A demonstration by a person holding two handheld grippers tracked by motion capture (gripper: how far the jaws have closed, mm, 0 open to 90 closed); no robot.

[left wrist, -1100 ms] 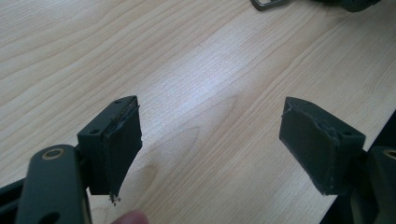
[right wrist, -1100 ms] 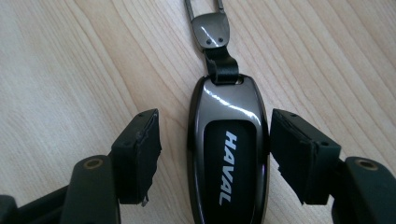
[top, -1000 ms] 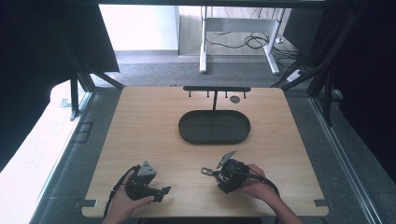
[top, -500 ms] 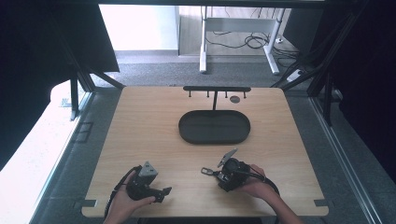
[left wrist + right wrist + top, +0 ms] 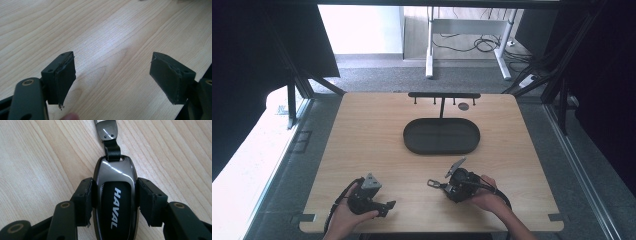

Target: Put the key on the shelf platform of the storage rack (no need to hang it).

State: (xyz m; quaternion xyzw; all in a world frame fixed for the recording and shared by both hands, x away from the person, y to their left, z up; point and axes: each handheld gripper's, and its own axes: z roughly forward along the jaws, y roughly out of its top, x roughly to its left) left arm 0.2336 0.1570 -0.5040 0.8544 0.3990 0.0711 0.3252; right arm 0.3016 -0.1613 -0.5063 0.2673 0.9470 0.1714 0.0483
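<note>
A glossy dark car key fob marked HAVAL lies between the jaws of my right gripper, which is shut on its two sides. A short black strap with a metal clip runs off the fob's far end over the wooden table. In the high view the right gripper sits near the table's front, right of centre, with the strap end pointing left. My left gripper rests at the front left, jaws open; its pads stand wide apart over bare wood.
A black oval tray lies in the middle of the table. Behind it stands a low black rack with small hooks, and a small dark disc lies near it. The table's front edge runs just below both hands.
</note>
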